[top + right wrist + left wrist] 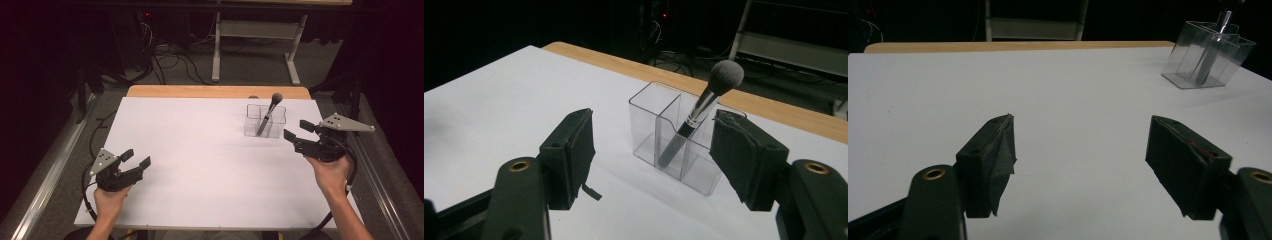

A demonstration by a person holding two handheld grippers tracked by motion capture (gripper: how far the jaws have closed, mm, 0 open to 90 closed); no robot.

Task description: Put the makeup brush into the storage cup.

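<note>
Right hand-held gripper, high view: right hand-held gripper (295, 132) at the right edge of the white surface (200, 155), jaws wide apart and empty, pointing left toward the clear holder (265, 121), near it but not touching.
Left hand-held gripper, high view: left hand-held gripper (136, 158) low at the left of the surface, jaws spread, nothing between them, well apart from the holder.
Brush, high view: brush (268, 114) stands tilted in the holder, grey head up and leaning toward the far side, handle down inside.
Holder, high view: on the far right part of the surface, short of the wooden edge (215, 92).
Left gripper view: left hand-held gripper (1080, 150) open wide over bare surface (1058, 85); holder (1208, 60) far off at upper right, brush handle (1210, 55) slanting inside it.
Right gripper view: right hand-held gripper (651, 160) open, holding nothing; holder (676, 137) sits ahead, framed between the jaws, apart from both.
Compartments, right gripper view: holder divided by clear walls; brush (701, 110) leans in a middle section, head (725, 75) above the rim.
</note>
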